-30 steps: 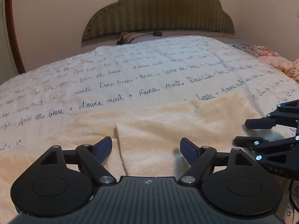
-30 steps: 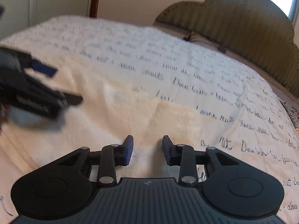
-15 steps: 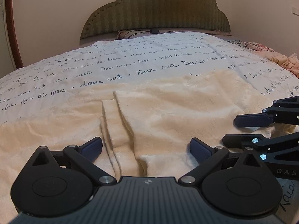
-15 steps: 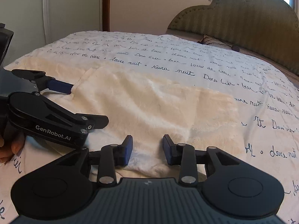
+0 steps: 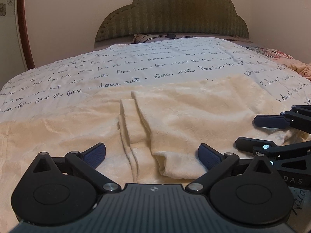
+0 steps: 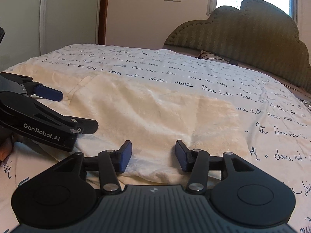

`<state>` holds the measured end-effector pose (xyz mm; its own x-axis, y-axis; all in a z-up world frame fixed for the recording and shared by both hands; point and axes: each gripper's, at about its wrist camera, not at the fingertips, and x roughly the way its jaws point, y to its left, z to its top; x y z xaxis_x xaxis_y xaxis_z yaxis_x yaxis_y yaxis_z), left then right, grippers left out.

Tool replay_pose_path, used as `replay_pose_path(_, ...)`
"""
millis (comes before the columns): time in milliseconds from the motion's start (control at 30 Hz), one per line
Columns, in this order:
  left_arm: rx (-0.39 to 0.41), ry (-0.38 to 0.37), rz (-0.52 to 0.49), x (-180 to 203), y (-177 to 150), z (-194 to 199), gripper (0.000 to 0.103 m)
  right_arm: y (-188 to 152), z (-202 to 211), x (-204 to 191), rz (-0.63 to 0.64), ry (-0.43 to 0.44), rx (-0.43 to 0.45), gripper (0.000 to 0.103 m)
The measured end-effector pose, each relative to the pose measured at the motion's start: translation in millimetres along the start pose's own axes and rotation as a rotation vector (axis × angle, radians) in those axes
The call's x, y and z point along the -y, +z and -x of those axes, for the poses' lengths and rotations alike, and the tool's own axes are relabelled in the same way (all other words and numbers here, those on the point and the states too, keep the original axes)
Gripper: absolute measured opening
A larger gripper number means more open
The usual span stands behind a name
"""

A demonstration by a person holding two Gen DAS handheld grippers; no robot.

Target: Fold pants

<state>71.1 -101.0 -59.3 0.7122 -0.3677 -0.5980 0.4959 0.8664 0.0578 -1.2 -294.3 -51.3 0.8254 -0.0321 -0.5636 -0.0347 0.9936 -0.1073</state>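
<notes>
— What do you have on your left side?

— My left gripper [image 5: 152,155] hangs low over the near edge of the pants [image 5: 175,120], its jaws spread wide and holding nothing. The blue pads sit either side of a folded cuff end of the cream fleece, without closing on it. Whether the tips brush the fabric, I cannot tell.

— And where do the pants lie?

— Flat on the bed, on the white bedspread [image 5: 136,66] printed with dark handwriting. From my left camera one part stretches away to the left, and a folded layer lies over the middle, its narrow edges running away from me. From my right camera the pants [image 6: 151,112] fill the middle of the view, with the bedspread [image 6: 252,89] bare beyond them and to the right.

— And your right side?

— My right gripper [image 6: 153,155] is also low at the near hem, jaws parted about halfway, with nothing between them but the fleece lying underneath. In my left camera I see it [image 5: 258,132] just beside me at the right edge; in my right camera my left gripper [image 6: 77,110] shows at the left, close by.

— Anything farther back?

— The green padded headboard [image 5: 173,13] and a striped pillow [image 5: 147,38] at its foot.
</notes>
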Motion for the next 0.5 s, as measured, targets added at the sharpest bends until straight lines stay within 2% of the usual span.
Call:
replay_pose_path(100, 0.003, -0.003, 0.019, -5, -3, 7, 0.103, 9, 4, 1, -0.035, -0.016, -0.028, 0.052)
replay_pose_path(167, 0.003, -0.004, 0.028, -7, -4, 12, 0.103, 16, 10, 2, -0.082, -0.007, -0.009, 0.053)
replay_pose_path(233, 0.006, -0.005, 0.030, -9, -5, 16, 0.103, 20, 13, 1, -0.112, 0.013, 0.004, 0.066)
replay_pose_path(267, 0.007, -0.002, 0.028, -9, -6, 18, 0.103, 20, 11, 0, -0.109, 0.006, -0.007, 0.069)
replay_pose_path(333, 0.005, -0.006, 0.024, -10, -7, 22, 0.103, 15, 1, -5, -0.074, -0.029, -0.068, 0.071)
replay_pose_path(500, 0.022, 0.009, 0.036, -19, -13, 37, 0.103, 5, 1, -4, -0.088, -0.031, -0.048, 0.074)
